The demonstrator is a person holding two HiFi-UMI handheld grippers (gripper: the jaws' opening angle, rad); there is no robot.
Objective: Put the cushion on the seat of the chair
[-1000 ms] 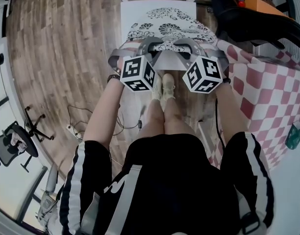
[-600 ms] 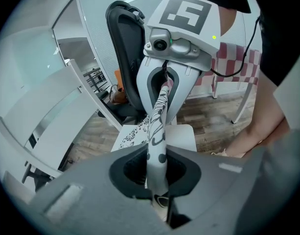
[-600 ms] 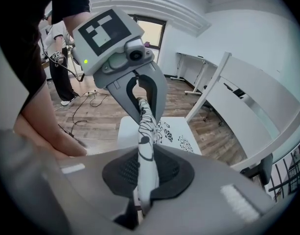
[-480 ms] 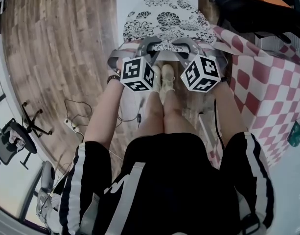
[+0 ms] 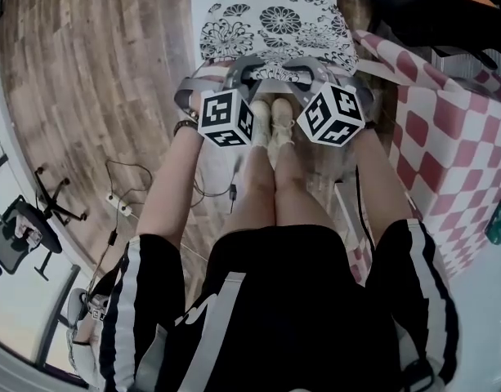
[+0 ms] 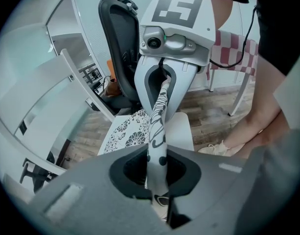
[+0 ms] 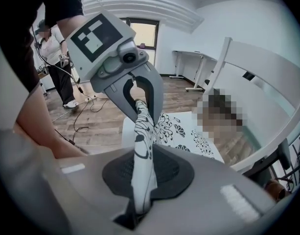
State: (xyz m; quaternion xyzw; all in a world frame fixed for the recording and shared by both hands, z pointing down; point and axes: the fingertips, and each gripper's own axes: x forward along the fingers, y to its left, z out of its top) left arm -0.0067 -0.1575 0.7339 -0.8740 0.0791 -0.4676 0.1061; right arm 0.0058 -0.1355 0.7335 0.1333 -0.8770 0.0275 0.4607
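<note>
**As the cushion hung over the seat**

While you looked down past your knees, the head view showed the round white cushion with black flower print (image 5: 275, 27) spread ahead of both claws, covering most of the white square chair seat (image 5: 199, 2). Whether it rested on the seat or hung just above it could not be told there. Your left gripper (image 5: 246, 72) and right gripper (image 5: 311, 72) sat side by side at its near edge, equally close. That edge ran left to right between them, and the rest lay forward of you.

From the left gripper view, your jaws were clamped on a thin fold of the printed fabric (image 6: 157, 146), which ran straight on to the right claw facing it. Bare seat showed below.

From the right gripper view, those jaws were likewise pinched tight on the rim (image 7: 142, 170), with the flat of the cushion draped toward the seat beside the white slatted backrest (image 7: 257, 67). Judging by this, both grips would have to let go together.
</note>
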